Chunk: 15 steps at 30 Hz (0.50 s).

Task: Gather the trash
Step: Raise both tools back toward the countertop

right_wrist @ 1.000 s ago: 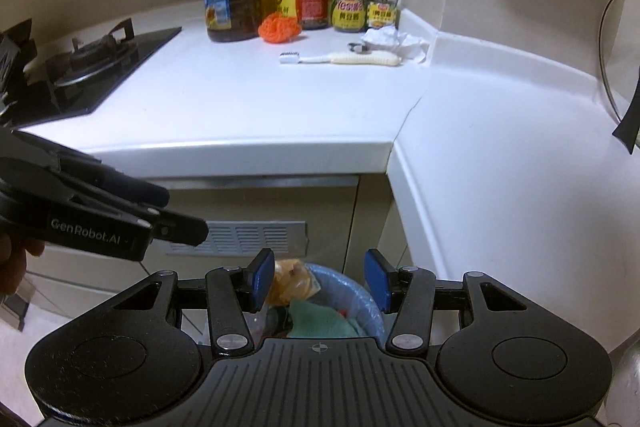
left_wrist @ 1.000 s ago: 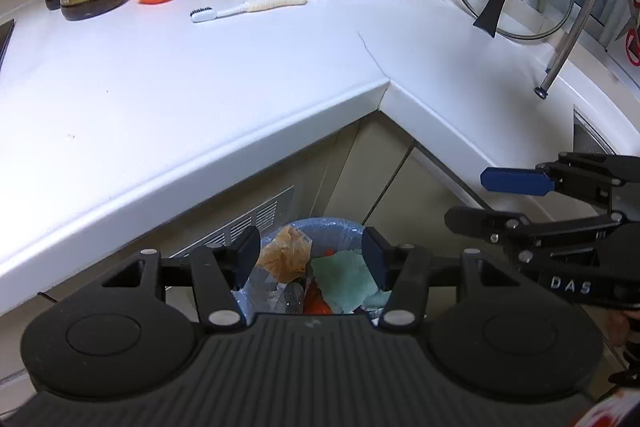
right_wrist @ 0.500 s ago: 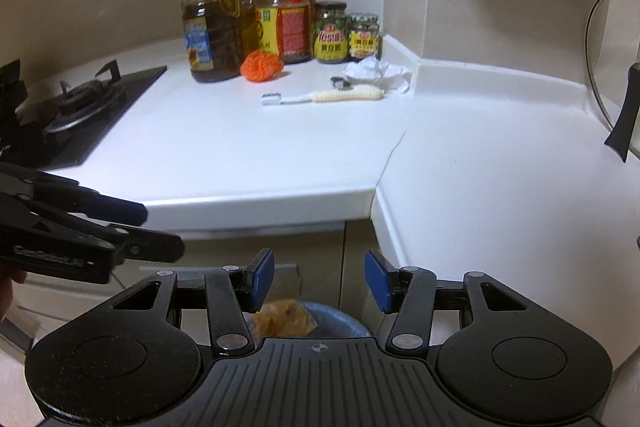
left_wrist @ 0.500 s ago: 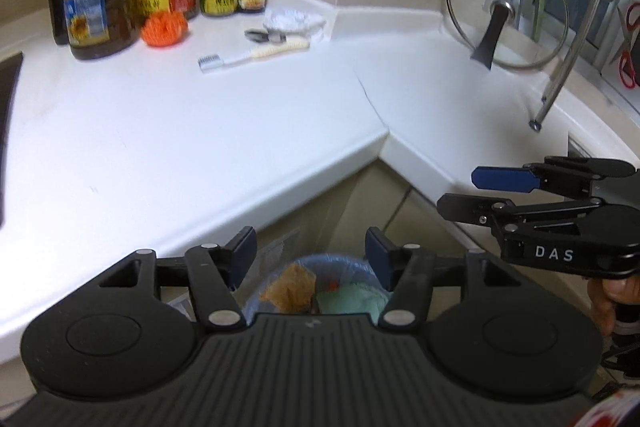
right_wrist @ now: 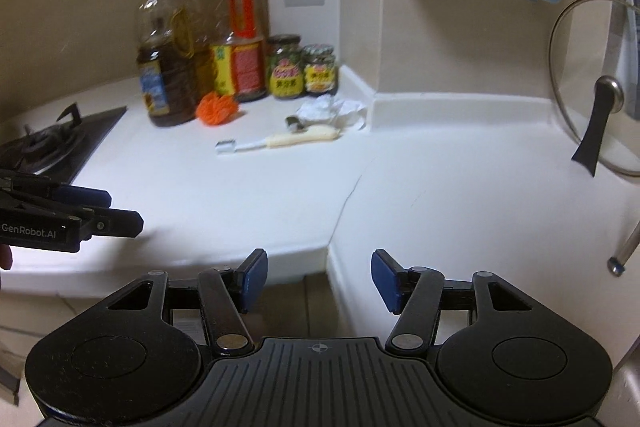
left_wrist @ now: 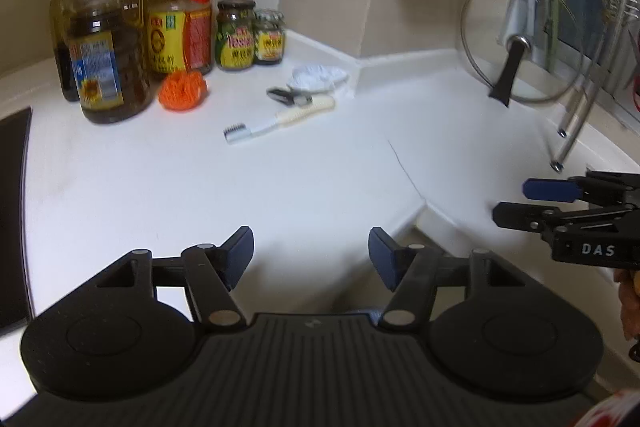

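Hovering spread and empty, left gripper [left_wrist: 311,251] and right gripper [right_wrist: 319,279] face one toothbrush [left_wrist: 276,119], two jars [left_wrist: 250,35]

A crumpled white paper wad [left_wrist: 318,77] lies on the table just right of the two small jars [left_wrist: 250,35], against the wall corner. An orange mesh ball [left_wrist: 183,89] sits left of those jars, at the oil bottles' feet.
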Motion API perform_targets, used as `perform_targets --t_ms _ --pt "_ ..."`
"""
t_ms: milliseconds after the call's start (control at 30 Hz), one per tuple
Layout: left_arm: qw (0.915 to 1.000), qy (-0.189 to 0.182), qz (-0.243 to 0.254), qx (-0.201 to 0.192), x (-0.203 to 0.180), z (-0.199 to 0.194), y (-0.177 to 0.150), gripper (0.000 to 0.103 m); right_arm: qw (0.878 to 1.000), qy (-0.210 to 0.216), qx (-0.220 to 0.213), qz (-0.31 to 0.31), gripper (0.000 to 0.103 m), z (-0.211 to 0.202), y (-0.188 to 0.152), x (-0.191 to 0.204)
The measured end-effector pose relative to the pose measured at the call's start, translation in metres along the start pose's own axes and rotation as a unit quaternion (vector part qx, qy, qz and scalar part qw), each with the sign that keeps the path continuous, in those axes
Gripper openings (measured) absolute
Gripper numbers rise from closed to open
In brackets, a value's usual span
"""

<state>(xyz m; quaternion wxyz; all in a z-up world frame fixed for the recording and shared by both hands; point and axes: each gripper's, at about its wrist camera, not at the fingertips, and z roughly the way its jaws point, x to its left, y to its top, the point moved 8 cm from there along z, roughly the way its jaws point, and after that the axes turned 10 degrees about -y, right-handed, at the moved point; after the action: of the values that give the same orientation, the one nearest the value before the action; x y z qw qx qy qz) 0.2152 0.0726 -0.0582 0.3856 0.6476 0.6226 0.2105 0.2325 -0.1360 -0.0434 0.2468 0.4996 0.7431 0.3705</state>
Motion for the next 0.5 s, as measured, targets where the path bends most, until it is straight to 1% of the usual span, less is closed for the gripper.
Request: perform_targets --t_ms 167,300,500 --pt "0.9995 0.025 -0.015 -0.013 0.011 0.016 0.023 0.063 1.0 0.018 -0.006 -0.011 0.063 0.033 0.027 -0.007" --pt "0.9977 0.053 -0.036 -0.022 0.023 0.028 0.041 0.064 0.999 0.044 -0.016 -0.02 0.063 0.068 0.057 -0.01" --pt "0.9924 0.106 -0.058 -0.024 0.04 0.047 0.06 0.064 0.996 0.086 -0.027 -0.03 0.063 0.125 0.098 -0.014"
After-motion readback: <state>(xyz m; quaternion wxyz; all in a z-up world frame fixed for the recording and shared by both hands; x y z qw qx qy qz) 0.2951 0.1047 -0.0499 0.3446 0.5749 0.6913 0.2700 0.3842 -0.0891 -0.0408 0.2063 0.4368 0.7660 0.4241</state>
